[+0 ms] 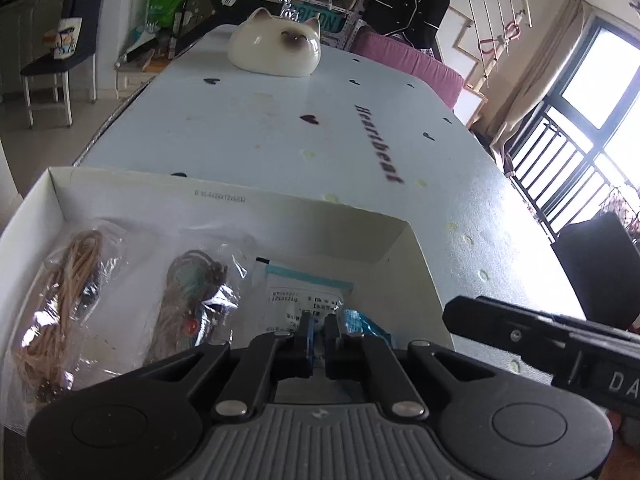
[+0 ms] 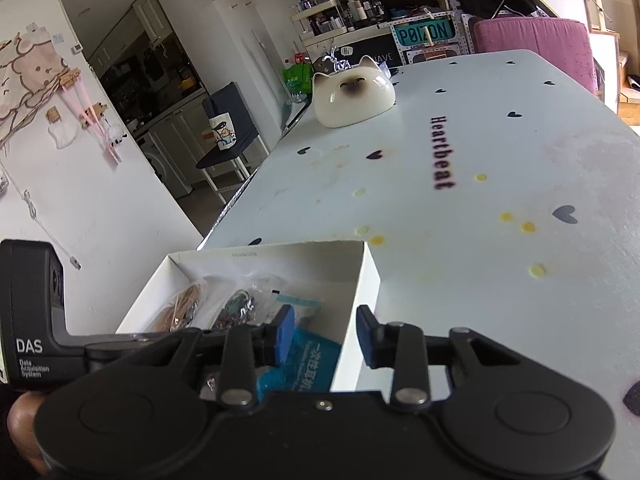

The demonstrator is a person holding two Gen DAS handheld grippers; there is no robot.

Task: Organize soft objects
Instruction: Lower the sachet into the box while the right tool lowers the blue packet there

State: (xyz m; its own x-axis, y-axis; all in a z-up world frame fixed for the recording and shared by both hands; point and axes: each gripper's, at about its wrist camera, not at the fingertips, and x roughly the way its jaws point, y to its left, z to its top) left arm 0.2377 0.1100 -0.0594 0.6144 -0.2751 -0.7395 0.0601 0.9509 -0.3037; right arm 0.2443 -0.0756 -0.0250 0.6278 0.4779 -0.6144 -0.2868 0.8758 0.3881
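A shallow white box point(image 1: 224, 192) stands at the table's near end. Inside lie a clear bag of tan cord point(image 1: 68, 288), a clear bag of grey-green cord point(image 1: 192, 300) and a white packet with a teal strip point(image 1: 304, 292). My left gripper point(image 1: 318, 336) is shut, its tips right over that packet's near edge; I cannot tell whether it pinches it. My right gripper point(image 2: 326, 332) is open astride the box's right wall point(image 2: 360, 280). Its left finger sits inside above a teal packet point(image 2: 316, 356), and its right finger is outside.
A white cat-shaped ceramic piece point(image 1: 276, 48) sits far down the pale blue heart-print tablecloth point(image 1: 360, 200). A dark chair point(image 1: 64, 52) stands left of the table and a pink seat point(image 1: 408, 64) behind it. The right tool's black housing point(image 1: 540, 340) is close on my left gripper's right.
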